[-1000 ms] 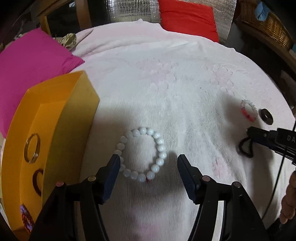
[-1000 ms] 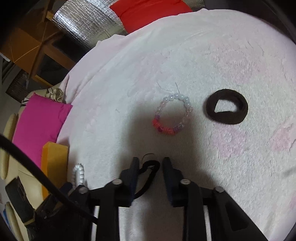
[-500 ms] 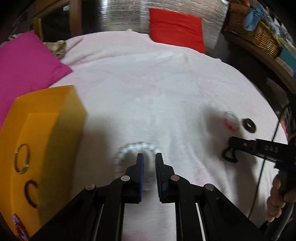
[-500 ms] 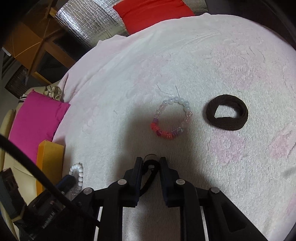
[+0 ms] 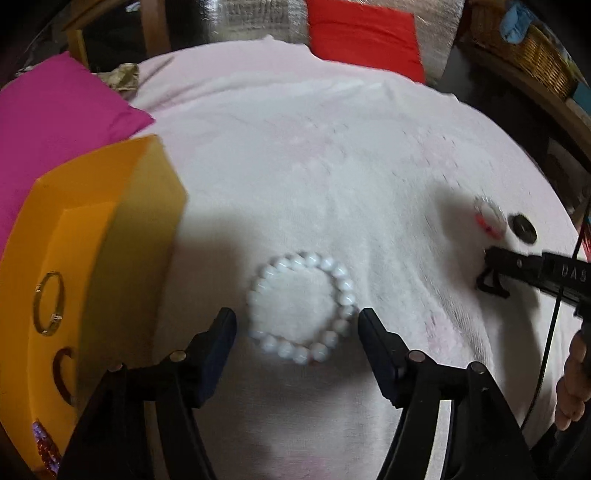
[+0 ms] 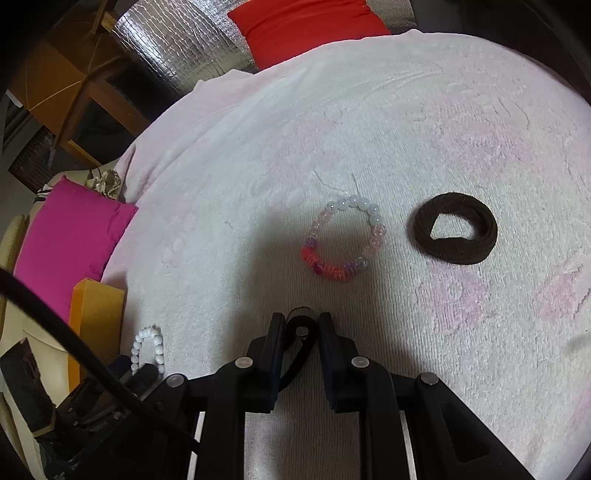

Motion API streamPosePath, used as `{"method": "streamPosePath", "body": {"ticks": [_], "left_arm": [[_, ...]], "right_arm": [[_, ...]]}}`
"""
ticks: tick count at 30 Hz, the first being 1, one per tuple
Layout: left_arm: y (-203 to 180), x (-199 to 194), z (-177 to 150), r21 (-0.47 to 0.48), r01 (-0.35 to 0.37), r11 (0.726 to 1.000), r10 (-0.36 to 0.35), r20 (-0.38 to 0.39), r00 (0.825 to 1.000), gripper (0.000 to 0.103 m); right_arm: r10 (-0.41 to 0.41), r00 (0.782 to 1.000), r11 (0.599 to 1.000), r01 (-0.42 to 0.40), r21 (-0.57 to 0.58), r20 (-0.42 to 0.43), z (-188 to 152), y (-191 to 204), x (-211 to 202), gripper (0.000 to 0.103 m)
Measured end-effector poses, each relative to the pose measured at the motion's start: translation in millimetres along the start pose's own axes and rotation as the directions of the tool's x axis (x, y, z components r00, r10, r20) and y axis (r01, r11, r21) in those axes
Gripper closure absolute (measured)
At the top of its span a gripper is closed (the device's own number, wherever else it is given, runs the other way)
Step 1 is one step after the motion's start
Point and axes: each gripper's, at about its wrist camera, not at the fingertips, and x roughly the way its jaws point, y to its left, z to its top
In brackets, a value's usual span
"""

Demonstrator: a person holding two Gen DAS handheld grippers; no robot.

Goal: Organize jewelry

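A white bead bracelet lies flat on the pale pink towel, also seen as a white bead bracelet at the lower left of the right wrist view. My left gripper hovers over its near half, jaws opening, fingers either side and clear of the beads. My right gripper is shut on a thin black cord loop with a small metal ring. In the left wrist view that right gripper shows at the right, the black cord dangling from it.
An orange box at the left holds a gold bangle, a dark bangle and a beaded piece. A pink-and-white bead bracelet and a thick black hair tie lie ahead of the right gripper. A magenta cushion and a red cushion border the towel.
The left gripper closed half a second ago and has spread wide again; the white bracelet still lies on the towel. The right gripper keeps its hold on the black cord.
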Motion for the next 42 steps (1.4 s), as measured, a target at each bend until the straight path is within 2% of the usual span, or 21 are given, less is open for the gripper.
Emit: {"method": "streamPosePath", "body": {"ticks": [2,4,5,6,9,14,22,30,42], "left_arm": [[-8,2,-1,0.025,-0.017,1.000,0.017,0.008,1.000,0.034],[-13,1,-2,0.032,0.018,0.999,-0.018,0.013,1.000,0.034],[-14,0,-2,0.028,0.030,0.999,-0.031,0.018,0.999,0.037],[-15,-1,-2,0.024,0.042,0.999,-0.042,0.023,0.999,0.053],[-18,-3,0,0.024,0.049,0.999,-0.050,0.033,0.998,0.077],[-22,-5,0,0.026,0.092,0.995,-0.093,0.039,0.995,0.093],[-28,-14,2,0.033,0.134,0.990,-0.136,0.068,0.988,0.093],[-25,-34,5,0.006,0.158,0.987,-0.158,0.138,0.978,0.094],[-27,-71,10,0.007,0.116,0.993,-0.114,0.248,0.962,0.094]], "right_arm": [[0.002,1.000,1.000,-0.002,-0.004,-0.001,0,-1,0,0.082],[-0.001,1.000,1.000,0.001,-0.004,0.004,0,-1,-1,0.082],[-0.001,1.000,1.000,0.001,-0.008,0.007,0,-1,-1,0.082],[-0.002,1.000,1.000,0.002,-0.013,0.010,-1,-1,-2,0.082],[0.000,1.000,1.000,0.001,-0.028,0.021,-3,1,-4,0.084],[0.031,0.999,1.000,-0.031,-0.001,0.035,-2,-4,-7,0.085],[0.045,0.998,0.999,-0.046,0.008,0.053,-3,-3,-11,0.085],[0.088,0.988,0.996,-0.084,-0.038,0.124,-4,7,-25,0.085],[0.122,0.969,0.985,-0.092,-0.144,0.215,-9,28,-42,0.085]]}}
